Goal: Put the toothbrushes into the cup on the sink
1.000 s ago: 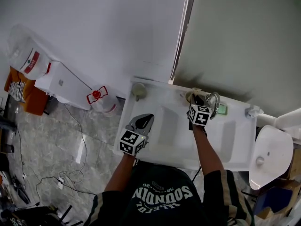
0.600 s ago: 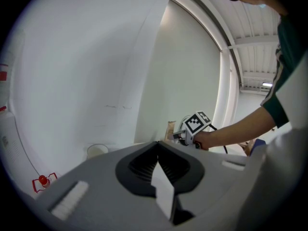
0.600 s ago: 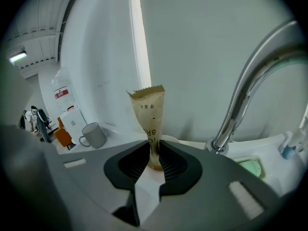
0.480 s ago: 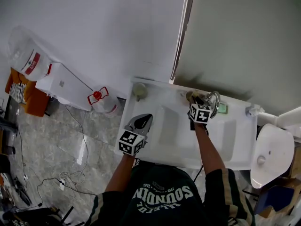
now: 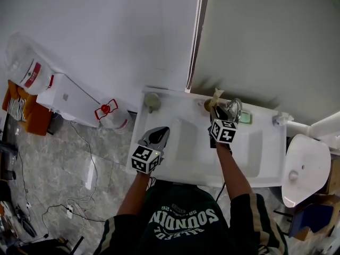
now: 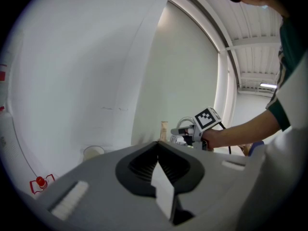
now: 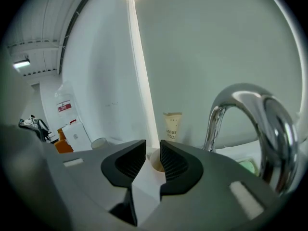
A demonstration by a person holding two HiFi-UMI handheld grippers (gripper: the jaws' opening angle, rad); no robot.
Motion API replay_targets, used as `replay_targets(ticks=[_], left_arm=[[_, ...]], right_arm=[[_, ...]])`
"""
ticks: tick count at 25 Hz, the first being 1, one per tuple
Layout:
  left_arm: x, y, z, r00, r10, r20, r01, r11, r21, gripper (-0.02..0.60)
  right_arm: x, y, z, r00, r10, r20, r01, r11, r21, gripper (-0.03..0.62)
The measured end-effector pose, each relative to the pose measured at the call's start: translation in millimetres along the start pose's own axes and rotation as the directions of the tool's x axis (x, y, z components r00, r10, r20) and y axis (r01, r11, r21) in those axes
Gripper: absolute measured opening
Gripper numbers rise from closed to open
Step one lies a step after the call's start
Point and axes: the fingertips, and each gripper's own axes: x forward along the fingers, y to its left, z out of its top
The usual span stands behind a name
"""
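A tan cup (image 5: 208, 105) stands at the back of the white sink (image 5: 159, 166), just left of the faucet. A cream toothbrush pack (image 5: 217, 94) rises upright from it; in the right gripper view the pack (image 7: 172, 126) shows behind the cup's rim (image 7: 156, 161). My right gripper (image 5: 215, 113) points at this cup from the near side. Its jaws (image 7: 153, 147) are opening, with a narrow gap and nothing between them. My left gripper (image 5: 159, 135) hovers over the sink's left part, shut and empty (image 6: 158, 150).
A second cup (image 5: 152, 101) sits on the sink's back left corner. A chrome faucet (image 5: 234, 109) arches right of the tan cup, with a green soap (image 5: 245, 118) beyond it. A wall corner runs behind the sink. A toilet (image 5: 300, 169) stands at right.
The head view has shifted slightly. The right gripper has drawn back a little from the cup, and the cream pack now shows clear of its tips. The left gripper has barely moved.
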Motion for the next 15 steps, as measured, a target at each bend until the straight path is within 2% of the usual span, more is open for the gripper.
replay_targets(ticks=[3, 5, 7, 9, 15], left_arm=[[1.7, -4.1, 4.0, 1.0, -0.008, 0.008, 0.008, 1.0, 0.007, 0.051], [3.0, -6.8, 7.2, 1.0, -0.013, 0.016, 0.013, 1.0, 0.012, 0.051], [5.0, -10.1, 10.7, 0.999, -0.02, 0.025, 0.02, 1.0, 0.016, 0.051], [9.7, -15.2, 14.2, 0.999, -0.034, 0.03, 0.033, 0.999, 0.02, 0.051], [28.6, -38.0, 18.6, 0.996, -0.081, 0.029, 0.08, 0.996, 0.029, 0.051]], right_arm=[[-15.2, 13.7, 7.6, 0.998, 0.059, 0.032, -0.059, 0.998, 0.0, 0.088], [-28.9, 23.6, 14.3, 0.994, 0.089, 0.066, -0.088, 0.996, -0.026, 0.021], [-44.4, 35.1, 21.2, 0.987, 0.123, 0.104, -0.115, 0.99, -0.079, 0.002], [-60.5, 43.3, 26.2, 0.981, 0.145, 0.129, -0.129, 0.983, -0.128, 0.002], [-102.7, 45.7, 18.9, 0.973, 0.164, 0.163, -0.134, 0.975, -0.178, 0.002]])
